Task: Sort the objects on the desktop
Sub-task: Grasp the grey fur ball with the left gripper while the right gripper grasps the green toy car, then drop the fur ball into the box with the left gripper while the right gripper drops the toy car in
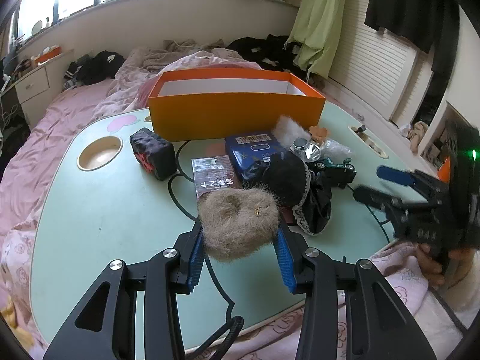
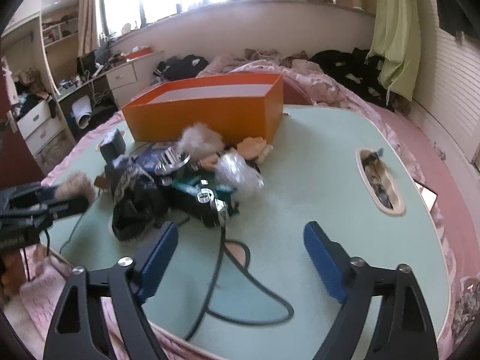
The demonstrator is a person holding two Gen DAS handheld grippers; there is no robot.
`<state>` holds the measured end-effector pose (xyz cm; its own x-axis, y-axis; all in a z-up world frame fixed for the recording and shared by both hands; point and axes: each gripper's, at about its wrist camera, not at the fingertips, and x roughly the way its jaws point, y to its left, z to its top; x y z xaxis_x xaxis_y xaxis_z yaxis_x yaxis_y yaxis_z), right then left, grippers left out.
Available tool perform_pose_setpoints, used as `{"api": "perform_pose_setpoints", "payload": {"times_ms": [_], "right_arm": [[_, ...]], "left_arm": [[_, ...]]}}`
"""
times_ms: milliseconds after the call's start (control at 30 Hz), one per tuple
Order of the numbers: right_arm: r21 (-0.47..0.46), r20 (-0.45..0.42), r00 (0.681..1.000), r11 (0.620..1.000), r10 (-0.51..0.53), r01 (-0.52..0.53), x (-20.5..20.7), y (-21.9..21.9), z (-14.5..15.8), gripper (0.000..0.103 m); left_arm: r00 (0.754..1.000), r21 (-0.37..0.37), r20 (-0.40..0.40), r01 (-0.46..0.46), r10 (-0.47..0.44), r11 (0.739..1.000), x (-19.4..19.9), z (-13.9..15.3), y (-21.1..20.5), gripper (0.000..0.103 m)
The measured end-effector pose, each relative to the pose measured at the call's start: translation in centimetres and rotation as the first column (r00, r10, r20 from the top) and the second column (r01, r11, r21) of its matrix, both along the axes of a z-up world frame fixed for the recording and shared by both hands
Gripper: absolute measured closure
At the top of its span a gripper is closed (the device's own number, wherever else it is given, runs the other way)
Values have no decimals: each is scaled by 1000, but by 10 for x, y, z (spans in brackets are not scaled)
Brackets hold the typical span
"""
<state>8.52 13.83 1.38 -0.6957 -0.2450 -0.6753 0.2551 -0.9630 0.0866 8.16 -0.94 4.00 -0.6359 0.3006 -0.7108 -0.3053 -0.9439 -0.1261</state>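
Lowest in the left wrist view, your left gripper (image 1: 240, 241) is clenched on the tan fur pom-pom (image 1: 238, 220), its blue pads pressing into the fluff from both sides. Judging by its look, it is very light and soft, so it will squash rather than slip; take it across the middle of the ball, as you have it.

In the right wrist view your right gripper (image 2: 241, 259) stands released above bare green table (image 2: 315, 180), nothing between its pads, with a black cable (image 2: 216, 273) running beneath.

Just beyond, mid-frame, lies the heap: a teal toy car (image 2: 199, 196), likely rigid and best taken across its body; a black lace-trimmed cloth (image 2: 135, 207), limp, to be pinched at a fold; a crinkled clear wrapper (image 2: 238, 174), probably slippery.

Further up the left view sit a blue box (image 1: 255, 150) and a black block with red markings (image 1: 153, 153). At the far edge the orange box (image 1: 237, 111) stands open.
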Motion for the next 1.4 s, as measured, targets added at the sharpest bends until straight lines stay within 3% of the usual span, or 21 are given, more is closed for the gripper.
{"api": "perform_pose_setpoints", "payload": {"times_ms": [200, 333, 367, 400, 467, 533, 633, 700, 767, 933, 967, 1033, 1267, 1400], "right_arm": [[79, 4, 997, 994, 79, -79, -21, -31, 11, 26], [100, 70, 989, 986, 128, -135, -35, -45, 3, 26], [103, 73, 987, 983, 144, -151, -34, -48, 1, 33], [103, 70, 985, 981, 156, -163, -31, -49, -1, 51], [69, 97, 976, 977, 197, -204, -26, -50, -5, 75], [24, 94, 972, 975, 217, -220, -19, -46, -5, 75], [48, 81, 979, 980, 188, -192, -20, -45, -5, 71], [51, 73, 980, 981, 184, -188, -25, -48, -2, 56], [61, 64, 981, 980, 186, -190, -27, -52, -1, 53], [102, 65, 972, 967, 227, -233, -33, -71, 1, 52], [107, 78, 970, 965, 231, -238, -35, -73, -2, 56], [100, 120, 959, 958, 258, -270, -40, -77, -7, 77], [-28, 97, 953, 958, 286, -284, -21, -52, 4, 77], [-132, 64, 958, 954, 279, -269, -14, -33, 27, 77]], "left_arm": [[1000, 8, -5, -1, 1, 1000, 0, 1, 1, 60], [1000, 16, -3, -3, 3, 1000, -1, 1, 0, 60], [1000, 15, -2, -5, 5, 1000, -1, 1, 0, 60], [1000, 16, -3, -5, 5, 1000, -1, 1, 0, 60], [1000, 18, -5, -5, 5, 1000, 0, 1, -1, 60], [1000, 22, -6, -7, 7, 1000, 0, 2, -2, 60], [1000, 28, -4, -6, 6, 1000, -1, 2, -3, 60], [1000, 27, -6, -4, 4, 1000, -1, 1, -2, 60], [1000, 27, -10, -5, 5, 1000, 1, 3, -3, 60], [1000, 32, -12, -4, 5, 999, 2, 4, -3, 60], [1000, 34, -11, -5, 5, 999, 1, 4, -3, 60], [1000, 37, -8, -9, 10, 999, 1, 4, -5, 60], [1000, 55, -16, -10, 11, 998, 2, 12, -10, 60], [1000, 80, -22, -6, 7, 997, -4, 28, -12, 60]]}}
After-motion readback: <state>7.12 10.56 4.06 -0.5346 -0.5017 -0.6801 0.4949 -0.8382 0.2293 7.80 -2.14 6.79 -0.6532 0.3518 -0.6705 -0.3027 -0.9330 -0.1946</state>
